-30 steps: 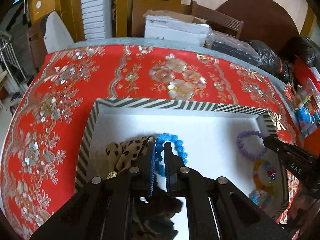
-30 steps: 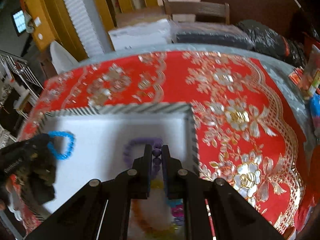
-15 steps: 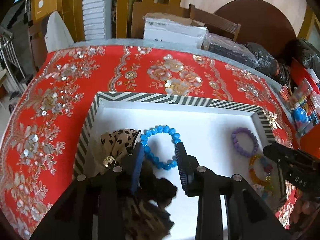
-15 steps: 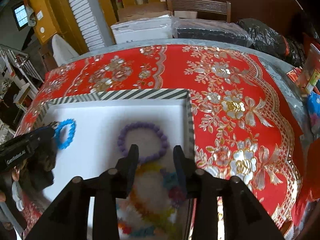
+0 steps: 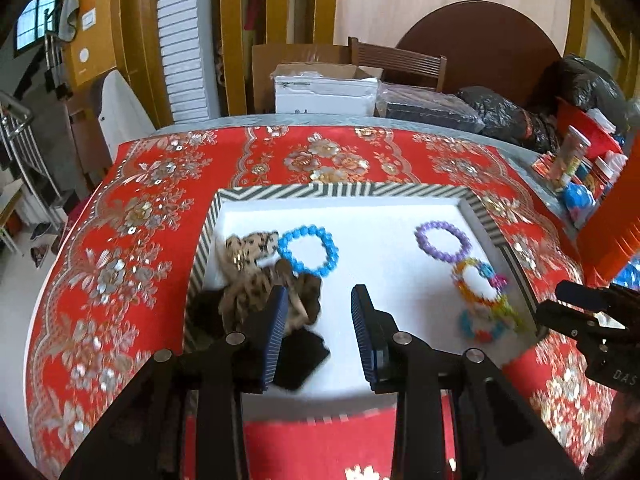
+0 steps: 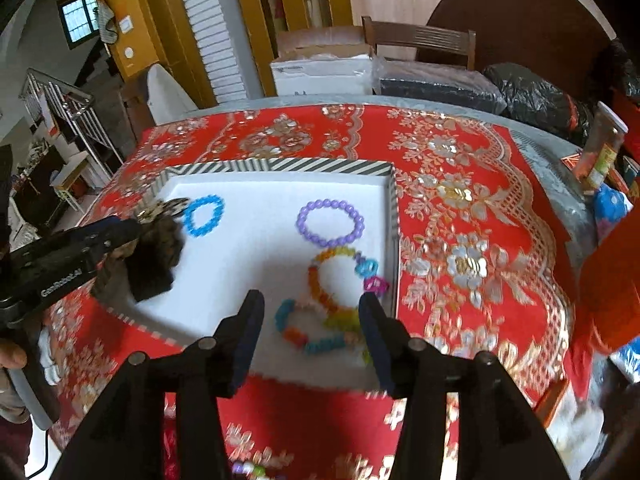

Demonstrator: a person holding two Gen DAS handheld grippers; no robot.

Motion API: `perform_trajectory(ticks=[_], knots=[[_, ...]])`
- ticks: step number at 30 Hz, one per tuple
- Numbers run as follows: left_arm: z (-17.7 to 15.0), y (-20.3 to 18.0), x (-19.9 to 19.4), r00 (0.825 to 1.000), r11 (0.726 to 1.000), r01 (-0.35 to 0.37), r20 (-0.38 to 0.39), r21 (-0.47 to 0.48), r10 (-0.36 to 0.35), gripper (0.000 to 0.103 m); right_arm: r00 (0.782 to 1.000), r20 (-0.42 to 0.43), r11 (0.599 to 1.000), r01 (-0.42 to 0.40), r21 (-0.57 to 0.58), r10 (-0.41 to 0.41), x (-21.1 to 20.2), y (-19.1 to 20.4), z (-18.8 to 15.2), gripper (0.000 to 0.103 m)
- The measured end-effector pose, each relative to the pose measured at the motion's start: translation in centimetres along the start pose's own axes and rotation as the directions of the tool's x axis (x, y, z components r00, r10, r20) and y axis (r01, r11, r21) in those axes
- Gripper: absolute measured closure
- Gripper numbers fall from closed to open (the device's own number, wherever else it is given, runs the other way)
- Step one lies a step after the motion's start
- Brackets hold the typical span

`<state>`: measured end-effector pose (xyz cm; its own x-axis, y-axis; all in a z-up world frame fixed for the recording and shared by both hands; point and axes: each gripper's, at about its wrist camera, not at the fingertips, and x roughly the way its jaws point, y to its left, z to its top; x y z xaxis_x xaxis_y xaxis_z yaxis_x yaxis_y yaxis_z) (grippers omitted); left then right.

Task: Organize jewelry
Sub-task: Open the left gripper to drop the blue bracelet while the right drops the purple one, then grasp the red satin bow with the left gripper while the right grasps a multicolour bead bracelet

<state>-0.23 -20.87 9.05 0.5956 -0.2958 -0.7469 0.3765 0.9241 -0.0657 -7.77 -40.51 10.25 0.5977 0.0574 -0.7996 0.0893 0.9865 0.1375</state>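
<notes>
A white tray with a striped rim (image 5: 320, 191) (image 6: 280, 165) lies on the red cloth. In it lie a blue bead bracelet (image 5: 308, 251) (image 6: 203, 215), a purple bead bracelet (image 5: 442, 241) (image 6: 330, 223), multicoloured bead bracelets (image 5: 482, 296) (image 6: 328, 304) and leopard-print scrunchies (image 5: 260, 280) (image 6: 156, 240). My left gripper (image 5: 318, 320) is open and empty above the tray's near side, by the scrunchies. My right gripper (image 6: 310, 328) is open and empty above the multicoloured bracelets.
A red floral tablecloth (image 5: 120, 240) covers the table. Small bottles and packets (image 5: 576, 168) stand at the far right edge, next to an orange object (image 5: 612, 220). Boxes (image 5: 324, 92) and black bags (image 5: 500, 112) lie behind the table.
Both grippers opened, letting go of the blue and the purple bracelet, and drew back and up from the tray. Both bracelets now lie flat in the tray.
</notes>
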Motion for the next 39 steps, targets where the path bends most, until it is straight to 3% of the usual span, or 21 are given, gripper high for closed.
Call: perform_trajectory(ticks=[10,22,31,39], knots=[[-3.3,-1.0,-3.6,0.999,1.0,-0.02,0.032,0.015,0.019,0.08,1.0,0.006,1.0,-0.004,0.026,0.004,-2.1,1.2,-3.4,0.049],[-6.5,-0.9,-5.4,1.0,1.0,0.002,0.001,0.009,-0.002,0.08,1.0,0.006,1.0,-0.012,0.002,0.012,-3.7,2.3,-6.1,0.047],[-9.0,-0.9,-6.4,0.988,0.992,0.124,-0.084,-0.032,-0.127,0.081,0.999,-0.031,1.0,-0.017,-0.019,0.017,-4.5,1.5,-8.8,0.047],[-11.7,-2.2,-6.6,0.947,0.963,0.262,-0.175,-0.07,-0.27,0.08,0.995,-0.102,0.999,-0.01,-0.039,0.006,-3.8,0.7,-11.8,0.047]])
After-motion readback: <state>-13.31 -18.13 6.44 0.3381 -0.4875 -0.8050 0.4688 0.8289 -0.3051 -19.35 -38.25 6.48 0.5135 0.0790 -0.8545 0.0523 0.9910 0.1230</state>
